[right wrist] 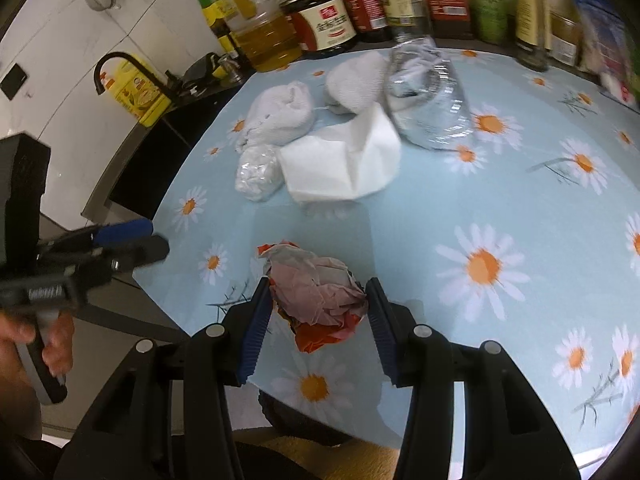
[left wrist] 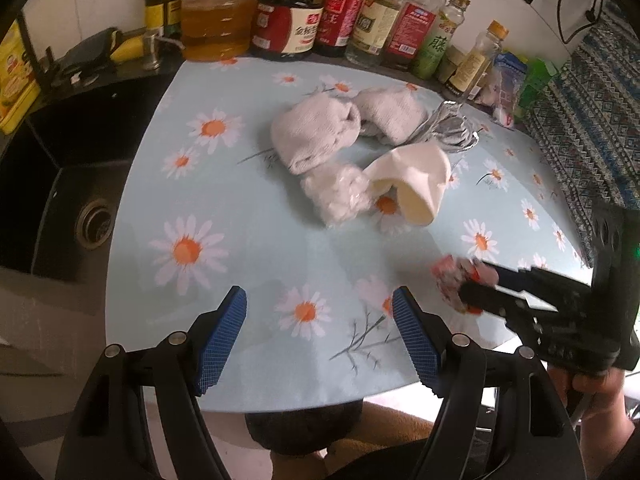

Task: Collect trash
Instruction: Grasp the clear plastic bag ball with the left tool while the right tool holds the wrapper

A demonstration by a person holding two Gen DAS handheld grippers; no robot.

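A crumpled red and pink paper wad point(right wrist: 318, 298) sits between the fingers of my right gripper point(right wrist: 318, 312), which is shut on it above the daisy tablecloth point(right wrist: 500, 208). It also shows in the left wrist view point(left wrist: 456, 280), blurred, held by the right gripper point(left wrist: 480, 288). My left gripper point(left wrist: 320, 308) is open and empty over the table's near edge. Further back lie a white paper piece point(left wrist: 416, 184), a crumpled plastic ball point(left wrist: 340, 192), two grey-white cloth bundles point(left wrist: 316, 136) and a crushed clear plastic bag point(right wrist: 428, 96).
A row of oil and sauce bottles point(left wrist: 288, 20) stands along the back edge. A black sink point(left wrist: 68, 184) lies left of the table. A patterned cloth point(left wrist: 588, 120) covers the right side. A dark bin point(left wrist: 304, 428) shows below the near table edge.
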